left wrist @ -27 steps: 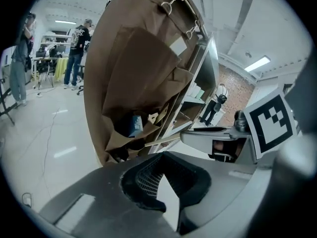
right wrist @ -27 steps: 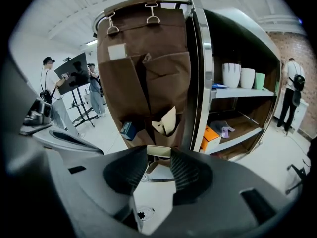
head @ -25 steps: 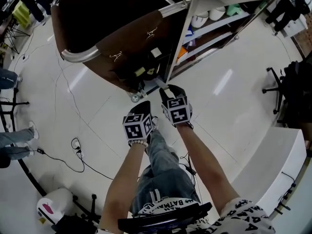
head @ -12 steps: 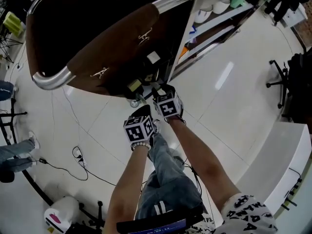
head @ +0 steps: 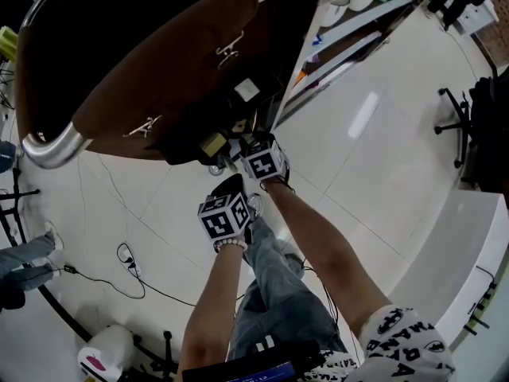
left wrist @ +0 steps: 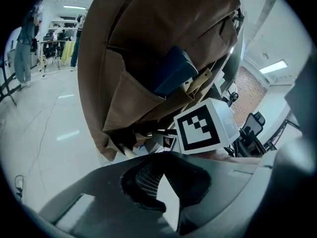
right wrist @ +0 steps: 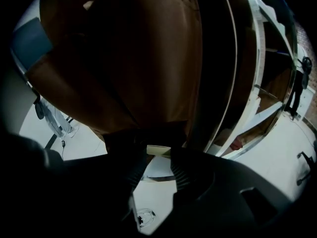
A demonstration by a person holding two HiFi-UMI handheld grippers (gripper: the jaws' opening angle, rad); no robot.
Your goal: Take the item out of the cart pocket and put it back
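Observation:
The cart's brown fabric bag (head: pixel 151 78) hangs over me, its pockets low on the side. A yellowish item (head: pixel 213 143) and a white tag (head: pixel 246 90) show there. My right gripper (head: pixel 241 146) reaches up to the bag's lower edge. Its jaws stand apart (right wrist: pixel 158 165), with a pale flat item (right wrist: pixel 158 150) just at their tips; the pads are not pressing on it. My left gripper (head: pixel 232 188) hangs lower and nearer to me, its tips (left wrist: pixel 162 175) together on nothing. In the left gripper view one pocket (left wrist: pixel 133 98) holds a blue item (left wrist: pixel 173 71).
The cart's metal frame and shelves (head: pixel 350 30) with bowls stand to the right of the bag, and a caster (head: pixel 215 168) is below it. A cable (head: pixel 127 257) lies on the floor at left. An office chair (head: pixel 465 130) and a white counter (head: pixel 453 261) are at right.
Both grippers have come down and in toward the bag's lower pockets, the right one farther. The bag now fills more of the head view.

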